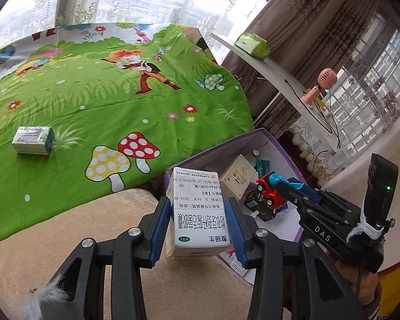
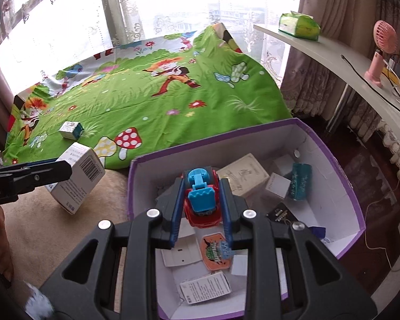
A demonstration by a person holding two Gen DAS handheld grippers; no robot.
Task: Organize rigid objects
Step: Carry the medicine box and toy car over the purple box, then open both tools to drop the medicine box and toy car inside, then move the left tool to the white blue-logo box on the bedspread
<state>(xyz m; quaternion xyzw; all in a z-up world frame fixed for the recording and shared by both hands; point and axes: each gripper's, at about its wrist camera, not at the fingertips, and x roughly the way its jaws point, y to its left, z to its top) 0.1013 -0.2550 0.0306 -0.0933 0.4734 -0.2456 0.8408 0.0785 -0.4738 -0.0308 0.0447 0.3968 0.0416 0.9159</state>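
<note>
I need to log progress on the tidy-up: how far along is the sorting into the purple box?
Done: several small boxes already lie in the purple box. In hand: the right gripper is shut on the red and blue toy car over the box, and the left gripper clamps a white medicine box beside it. Left: one small carton sits on the green sheet.

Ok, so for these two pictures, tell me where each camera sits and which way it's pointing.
Left wrist view: on the left gripper, angled down at its white medicine box, the green cartoon bedsheet beyond; the right gripper shows too.
Right wrist view: on the right gripper, tilted down over the purple box, clamping the red and blue toy truck; the left gripper's finger enters at left.
Shared: bedsheet, purple box, truck, medicine box.
</note>
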